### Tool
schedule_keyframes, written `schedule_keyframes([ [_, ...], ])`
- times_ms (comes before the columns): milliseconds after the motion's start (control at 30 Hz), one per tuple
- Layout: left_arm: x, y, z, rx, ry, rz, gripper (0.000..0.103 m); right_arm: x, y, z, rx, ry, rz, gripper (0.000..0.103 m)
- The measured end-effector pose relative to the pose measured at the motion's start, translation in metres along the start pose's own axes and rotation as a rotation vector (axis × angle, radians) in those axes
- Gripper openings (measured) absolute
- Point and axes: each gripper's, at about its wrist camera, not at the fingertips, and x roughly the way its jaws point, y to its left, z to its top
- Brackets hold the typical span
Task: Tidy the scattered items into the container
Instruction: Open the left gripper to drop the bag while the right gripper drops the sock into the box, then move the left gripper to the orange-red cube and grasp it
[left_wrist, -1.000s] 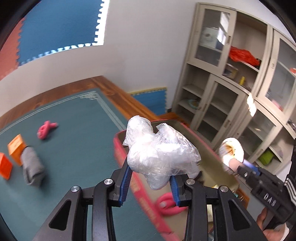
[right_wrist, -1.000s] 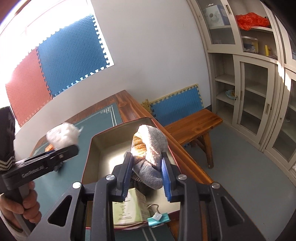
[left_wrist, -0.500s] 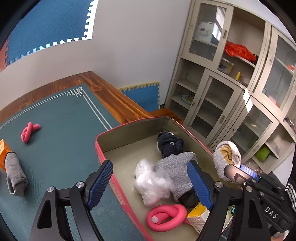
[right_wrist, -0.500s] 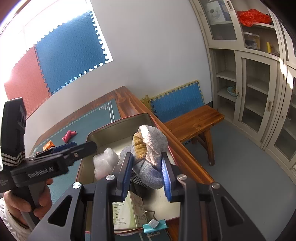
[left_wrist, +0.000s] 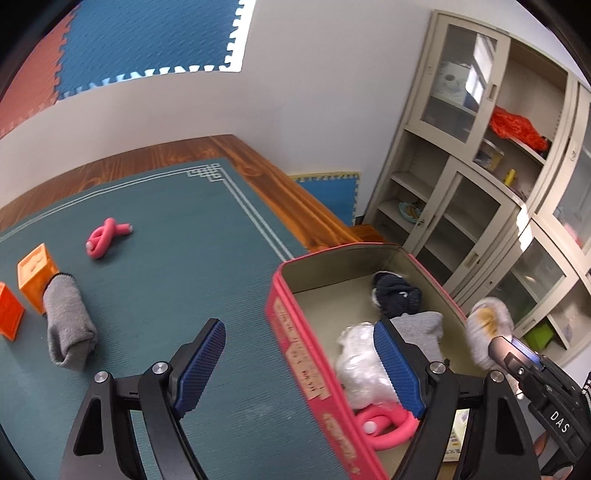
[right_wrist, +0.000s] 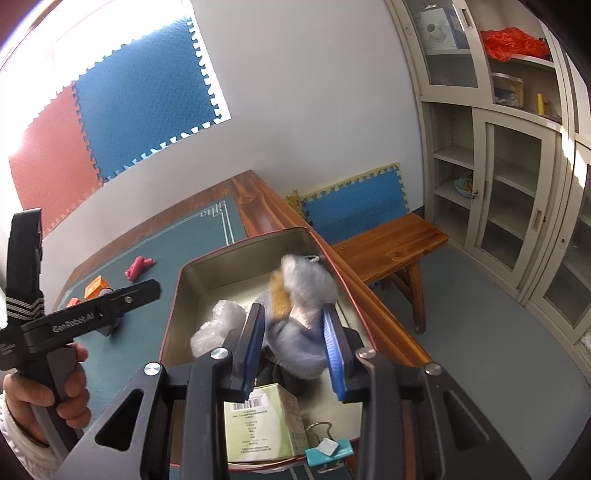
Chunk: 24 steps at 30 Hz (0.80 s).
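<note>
The red tin container sits at the right of the green mat; it also shows in the right wrist view. In it lie a clear plastic bag, a grey sock, a dark sock and a pink foam loop. My left gripper is open and empty over the tin's left wall. My right gripper has opened; the blurred grey and yellow sock sits loose between its pads, over the tin. On the mat lie a grey sock, a pink foam knot and orange blocks.
A green box and a teal binder clip lie in the tin's near end. A wooden bench stands beside the table, with glass-door cabinets along the wall.
My left gripper dropped the plastic bag into the tin, opened wide and swung left. My right gripper has just opened around the grey and yellow sock, which is blurred and moving.
</note>
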Motion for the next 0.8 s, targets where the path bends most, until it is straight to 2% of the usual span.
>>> schedule_keyframes([
  [267, -0.006, 0.011, -0.004, -0.016, 0.003, 0.008, 0.084, -0.003, 0.006, 0.0, 0.002, -0.001, -0.013, 0.035],
  [667, -0.024, 0.04, -0.012, -0.054, -0.015, 0.045, 0.084, -0.003, 0.047, 0.0, -0.056, 0.003, 0.037, 0.036],
  [733, -0.029, 0.051, -0.014, -0.07, -0.023, 0.069, 0.084, -0.003, 0.054, 0.0, -0.06, 0.006, 0.045, 0.041],
  [800, -0.033, 0.062, -0.016, -0.083, -0.03, 0.096, 0.084, -0.003, 0.062, 0.0, -0.061, 0.009, 0.053, 0.061],
])
